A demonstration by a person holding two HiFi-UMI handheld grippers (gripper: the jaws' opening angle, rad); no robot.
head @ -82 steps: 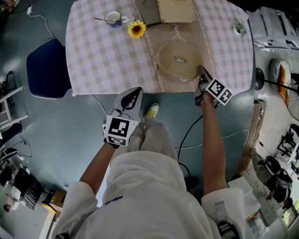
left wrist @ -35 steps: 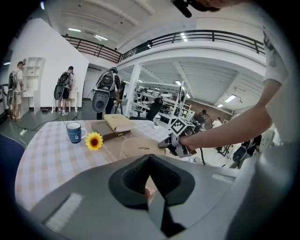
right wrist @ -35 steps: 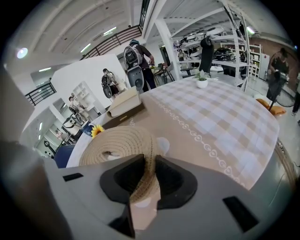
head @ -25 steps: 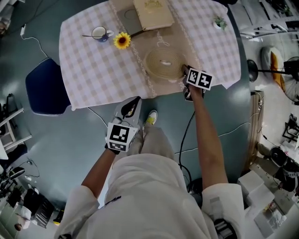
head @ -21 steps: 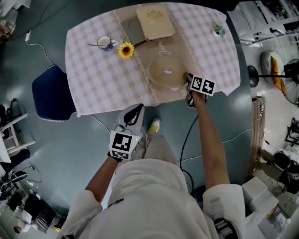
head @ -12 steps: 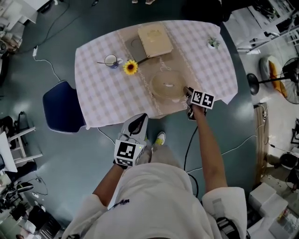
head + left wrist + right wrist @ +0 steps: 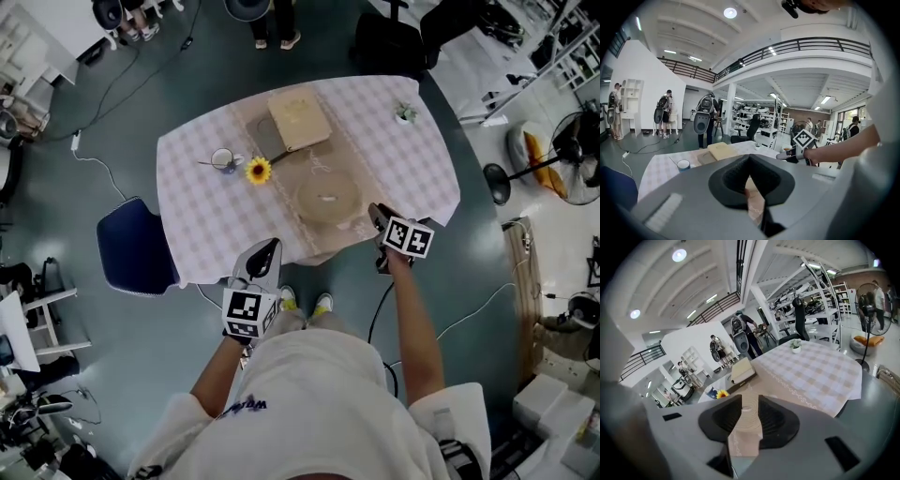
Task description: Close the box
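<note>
We hold our left tool [image 7: 269, 251] shut and empty off the tabletop's [image 7: 202, 202] near edge, while our right tool [image 7: 377, 214], its jaws just opened wide with nothing between them, hangs near the round woven box [image 7: 328, 200] on the tabletop.

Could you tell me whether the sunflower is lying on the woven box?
No, the sunflower lies on the cloth beside the cup, apart from the woven box.

The box [image 7: 328, 200] is round, low and pale, made of coiled woven rope. Its lid [image 7: 327, 195] lies flat on top, with a small light handle at its centre. It stands upright on a beige runner [image 7: 315, 161], close to the counter's [image 7: 202, 211] near edge, right of the middle.
</note>
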